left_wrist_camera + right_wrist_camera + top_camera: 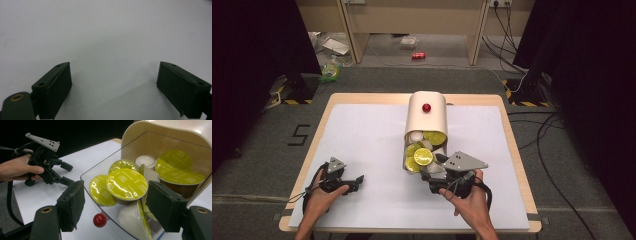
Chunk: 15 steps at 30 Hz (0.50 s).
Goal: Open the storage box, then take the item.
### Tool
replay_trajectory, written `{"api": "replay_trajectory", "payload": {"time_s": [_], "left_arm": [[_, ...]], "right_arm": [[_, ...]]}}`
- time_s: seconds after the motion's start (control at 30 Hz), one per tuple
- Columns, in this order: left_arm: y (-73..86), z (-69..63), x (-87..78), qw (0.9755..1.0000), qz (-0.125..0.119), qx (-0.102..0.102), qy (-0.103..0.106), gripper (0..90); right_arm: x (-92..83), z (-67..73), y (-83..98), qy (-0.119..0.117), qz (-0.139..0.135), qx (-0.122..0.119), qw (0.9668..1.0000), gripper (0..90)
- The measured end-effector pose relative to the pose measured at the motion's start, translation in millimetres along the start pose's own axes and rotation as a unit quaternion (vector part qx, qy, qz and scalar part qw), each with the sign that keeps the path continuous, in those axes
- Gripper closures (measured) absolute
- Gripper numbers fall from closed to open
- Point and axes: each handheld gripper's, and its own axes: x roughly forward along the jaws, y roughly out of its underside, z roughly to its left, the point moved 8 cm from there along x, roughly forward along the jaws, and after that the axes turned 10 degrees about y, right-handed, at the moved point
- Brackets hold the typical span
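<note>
Wooden table (510, 131), white sheet (362, 150) over it, tipped cream capsule container (427, 117) lying on sheet

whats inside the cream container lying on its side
The container holds coffee capsules, most with yellow-green foil lids, plus white ones. The pile hides whatever is beneath and behind it.

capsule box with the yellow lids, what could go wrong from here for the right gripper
The capsule box lies on its side, open end toward the right gripper, and its yellow-lidded capsules are piled loosely at the mouth; pulling one may spill others onto the white table.

The gripper's fingers straddle the clear lid, so closing might catch its edge, not a capsule.

A small red ball sits near the fingers and could get knocked away.
</note>
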Motion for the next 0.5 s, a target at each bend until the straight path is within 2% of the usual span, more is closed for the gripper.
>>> {"api": "replay_trajectory", "payload": {"time_s": [0.23,0.33,0.5], "left_arm": [[0.0,0.0,0.0,1.0000,0.000,0.000,0.000,11.7],[0.0,-0.1,0.0,1.0000,0.000,0.000,0.000,11.8],[-0.1,-0.1,0.1,1.0000,-0.001,0.000,0.000,11.8]], "right_arm": [[7.4,1.8,-5.3,0.002,-0.001,-0.004,1.0000,30.3],[12.1,2.9,-6.0,0.007,0.004,-0.013,0.9999,30.0],[16.1,1.2,-6.2,0.012,0.003,-0.011,0.9999,29.3]]}}
